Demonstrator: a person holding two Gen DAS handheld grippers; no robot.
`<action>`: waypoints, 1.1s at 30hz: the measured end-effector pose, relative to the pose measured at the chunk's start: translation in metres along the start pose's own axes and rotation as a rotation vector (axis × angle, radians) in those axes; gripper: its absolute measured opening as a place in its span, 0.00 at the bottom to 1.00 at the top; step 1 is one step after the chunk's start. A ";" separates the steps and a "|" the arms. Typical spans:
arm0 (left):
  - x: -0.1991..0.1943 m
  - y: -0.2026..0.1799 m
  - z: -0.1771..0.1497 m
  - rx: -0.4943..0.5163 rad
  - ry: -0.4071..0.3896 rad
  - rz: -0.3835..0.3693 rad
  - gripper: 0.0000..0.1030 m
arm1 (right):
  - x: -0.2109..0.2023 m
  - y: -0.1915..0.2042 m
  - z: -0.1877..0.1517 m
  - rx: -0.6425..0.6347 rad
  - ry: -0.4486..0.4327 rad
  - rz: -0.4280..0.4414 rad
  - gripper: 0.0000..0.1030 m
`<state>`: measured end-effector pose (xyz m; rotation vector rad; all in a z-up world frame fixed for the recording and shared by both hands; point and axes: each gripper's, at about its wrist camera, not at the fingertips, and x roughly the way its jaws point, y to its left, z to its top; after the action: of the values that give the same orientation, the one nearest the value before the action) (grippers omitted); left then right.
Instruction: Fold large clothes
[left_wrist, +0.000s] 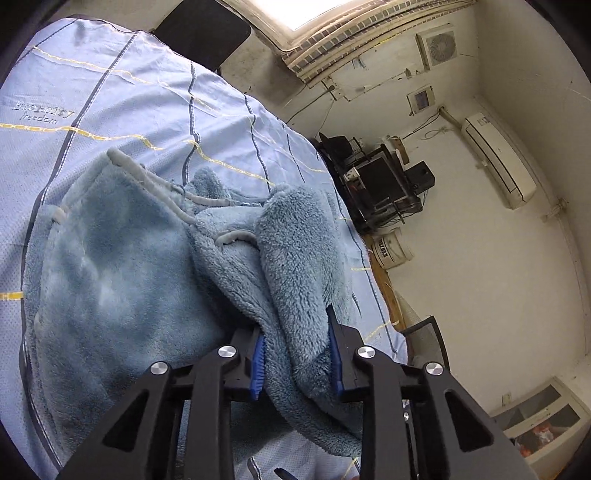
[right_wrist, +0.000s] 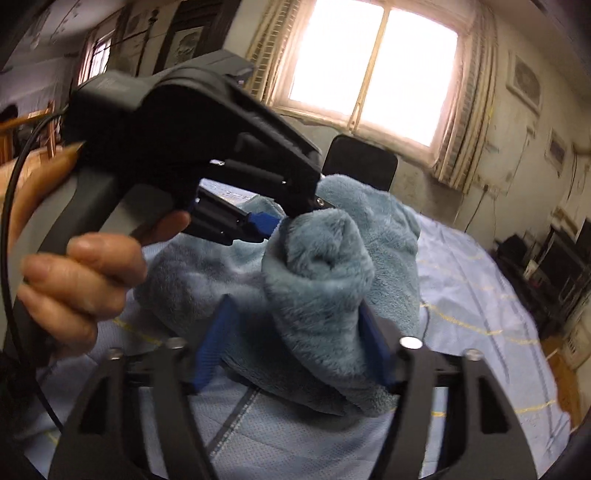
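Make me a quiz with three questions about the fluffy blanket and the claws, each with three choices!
1. Where does the fluffy blanket lie?
A. on the bed sheet
B. in the white bucket
C. on the chair

2. What colour are the claw pads?
A. red
B. blue
C. green

3. What is the left claw doing?
A. hanging wide open over a bare sheet
B. holding a cup
C. gripping a bunch of blanket

Answers:
1 A: the blanket spreads over the light blue sheet with yellow lines.
2 B: blue pads show on the fingers in both views.
3 C: fluffy cloth is bunched between its pads; the right claw also has blanket between its fingers.
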<state>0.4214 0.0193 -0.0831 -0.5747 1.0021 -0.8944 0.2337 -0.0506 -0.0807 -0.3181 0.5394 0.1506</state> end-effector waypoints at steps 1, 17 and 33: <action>0.000 0.001 0.001 -0.004 -0.001 -0.002 0.26 | 0.000 0.003 -0.003 -0.023 0.000 -0.017 0.70; -0.105 -0.009 0.006 0.140 -0.200 0.160 0.26 | -0.026 0.031 0.043 -0.056 -0.140 -0.004 0.20; -0.082 0.077 0.012 0.010 -0.028 0.447 0.55 | 0.045 0.086 0.026 -0.125 0.103 0.192 0.26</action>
<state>0.4402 0.1293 -0.0981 -0.3333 1.0458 -0.4926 0.2650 0.0411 -0.1054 -0.3975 0.6643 0.3560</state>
